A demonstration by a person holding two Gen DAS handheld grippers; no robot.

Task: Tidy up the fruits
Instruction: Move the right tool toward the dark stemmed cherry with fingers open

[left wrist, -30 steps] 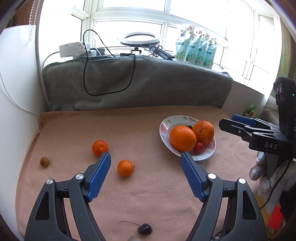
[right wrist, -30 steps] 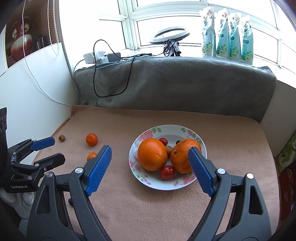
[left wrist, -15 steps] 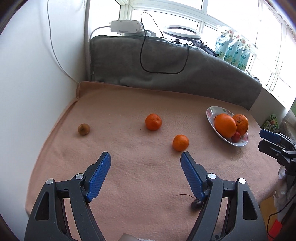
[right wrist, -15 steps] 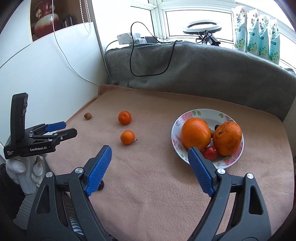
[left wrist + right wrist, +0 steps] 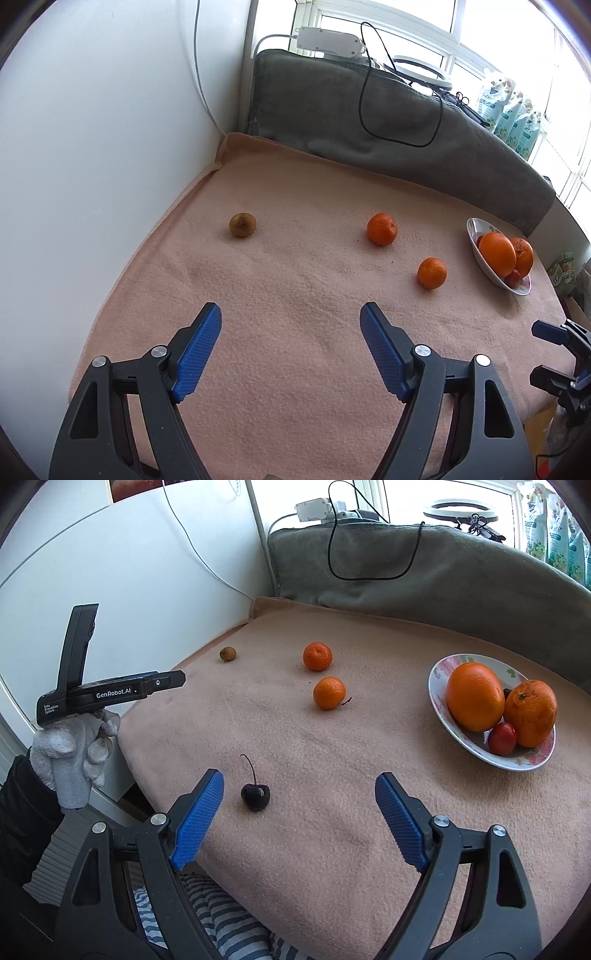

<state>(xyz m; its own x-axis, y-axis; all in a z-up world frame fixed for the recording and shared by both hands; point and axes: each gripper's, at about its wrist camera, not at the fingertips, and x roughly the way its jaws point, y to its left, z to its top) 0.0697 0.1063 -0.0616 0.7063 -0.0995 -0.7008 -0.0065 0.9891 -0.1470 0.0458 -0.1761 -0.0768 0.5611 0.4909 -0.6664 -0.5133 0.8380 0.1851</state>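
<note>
- Peach fleece blanket [image 5: 332, 812] covers the desk, soft and a little grippy, so round fruit should sit still on it but may roll if nudged sideways.
- Landmark: the flowered plate [image 5: 439, 672], which already holds a large orange [image 5: 474, 696], a second orange [image 5: 532, 712] touching it, and a small red fruit [image 5: 502, 738] in front of the two.
- Well apart from the plate, toward the white wall, lie two mandarins: the nearer one [image 5: 329, 693] with a short stem, the farther one [image 5: 317, 656] just beyond it. Thin peel and soft flesh; I judge them light and easily bruised, best pinched across the widest middle with gentle pressure.
- A small brown fruit [image 5: 228, 653] lies farthest from the plate, near the wall; hard to tell what it is, probably firm and light.
- A dark cherry [image 5: 255, 796] lies nearer the desk edge than the plate, stem upright. Glossy skin, so likely slippery and tiny; take the body, not the stem.
- The right tool [image 5: 299, 797] has its pads wide apart and empty, with the cherry just inside its left pad.
- The left tool [image 5: 290, 332] is likewise spread and holds nothing, aimed at bare blanket well away from the plate; a gloved hand [image 5: 74, 746] grips it.
</note>
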